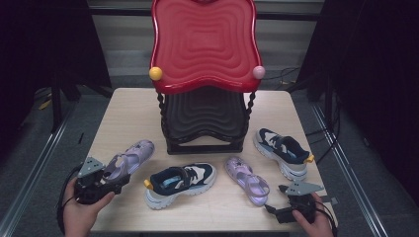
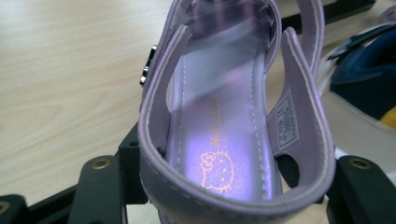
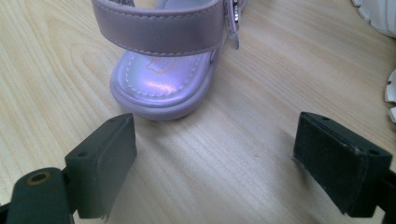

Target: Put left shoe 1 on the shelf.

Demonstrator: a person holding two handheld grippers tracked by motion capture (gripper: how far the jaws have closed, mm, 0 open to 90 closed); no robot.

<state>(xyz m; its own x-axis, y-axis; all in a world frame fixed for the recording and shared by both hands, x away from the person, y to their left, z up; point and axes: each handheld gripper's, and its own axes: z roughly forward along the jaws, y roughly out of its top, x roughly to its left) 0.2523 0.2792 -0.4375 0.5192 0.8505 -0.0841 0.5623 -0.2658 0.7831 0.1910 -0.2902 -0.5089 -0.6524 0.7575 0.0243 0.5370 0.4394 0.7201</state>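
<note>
**Left sandal gripped at the heel; its mate lies ungrasped ahead of the right gripper**

High view. The left gripper point(image 1: 109, 181) sits at the near-left corner of the bench point(image 1: 128, 106), closed around the heel end of the lilac sandal point(image 1: 129, 159), whose toe points away toward the red two-tier rack point(image 1: 205, 44). The second lilac sandal point(image 1: 246, 178) lies flat near the front edge, right of centre, with the right gripper point(image 1: 276, 202) just behind its heel. Two navy sneakers are also on the bench: one point(image 1: 181, 183) between the sandals, one point(image 1: 282, 151) at the right. Both rack shelves look bare.

Left gripper view. The sandal's heel strap point(image 2: 233, 198) runs between the two black fingers point(image 2: 100, 189), which pinch the heel from either side. The toe looks raised off the bench, though contact underneath cannot be told.

Right gripper view. The fingers point(image 3: 105, 154) stand spread wide, nothing between them. The second sandal's heel point(image 3: 161, 88) rests on the bench just ahead, apart from both pads.

Judgement. The step in hand appears to be carrying the held sandal off the bench, probably toward the rack. The next move calls for a steady grip while clearing the nearby sneaker. The right gripper would need to advance so the heel sits between its pads before closing.
</note>
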